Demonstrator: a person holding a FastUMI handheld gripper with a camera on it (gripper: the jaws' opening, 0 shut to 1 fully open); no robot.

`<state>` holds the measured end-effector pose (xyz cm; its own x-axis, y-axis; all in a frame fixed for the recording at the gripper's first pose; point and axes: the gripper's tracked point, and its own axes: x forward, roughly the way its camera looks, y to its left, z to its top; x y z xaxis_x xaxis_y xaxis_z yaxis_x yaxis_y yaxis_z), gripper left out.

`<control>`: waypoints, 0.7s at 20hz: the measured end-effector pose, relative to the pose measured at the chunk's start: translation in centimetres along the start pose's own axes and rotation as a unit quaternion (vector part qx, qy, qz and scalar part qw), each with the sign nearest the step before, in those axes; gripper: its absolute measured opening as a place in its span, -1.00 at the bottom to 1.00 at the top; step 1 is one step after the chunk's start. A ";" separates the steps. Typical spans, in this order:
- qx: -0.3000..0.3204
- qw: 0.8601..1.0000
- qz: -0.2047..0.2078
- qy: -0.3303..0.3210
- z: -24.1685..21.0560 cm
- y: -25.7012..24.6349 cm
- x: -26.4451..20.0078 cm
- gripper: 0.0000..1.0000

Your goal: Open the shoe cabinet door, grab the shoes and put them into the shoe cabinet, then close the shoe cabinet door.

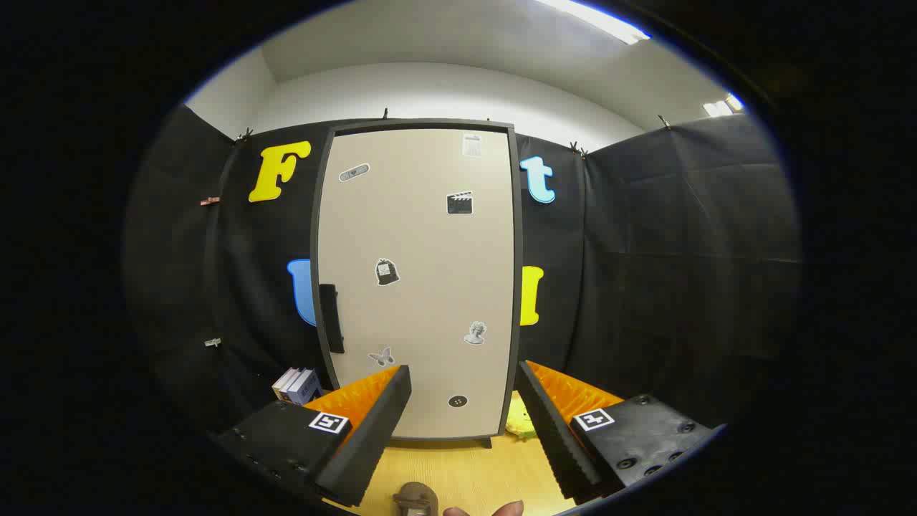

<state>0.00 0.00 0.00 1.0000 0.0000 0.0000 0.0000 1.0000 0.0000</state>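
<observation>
The shoe cabinet [419, 279] stands upright beyond my fingers, its beige door shut and dotted with small stickers. A dark handle [331, 317] sits on the door's left edge at mid height. My gripper [464, 401] is open, its two fingers spread wide with nothing between them, some way back from the door. A brown shoe [414, 499] lies on the wooden floor close below, between the fingers. Fingertips of a person's hand [494, 510] show beside it.
Some books [296, 385] stand on the floor left of the cabinet's foot. A yellow-green soft thing [521, 423] lies at the cabinet's right foot. Black cloth walls close the booth on both sides. Wooden floor [466, 469] runs from me to the cabinet.
</observation>
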 end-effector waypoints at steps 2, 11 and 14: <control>0.000 1.000 -0.001 -0.001 0.1 0.0 0.0 0.95; -0.004 1.000 -0.001 -0.001 0.0 0.1 0.2 0.95; -0.004 1.000 0.000 0.001 -0.1 0.3 0.3 0.96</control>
<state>0.31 0.26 -0.09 1.0000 -0.0002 -0.0020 0.0002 1.0000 -0.0084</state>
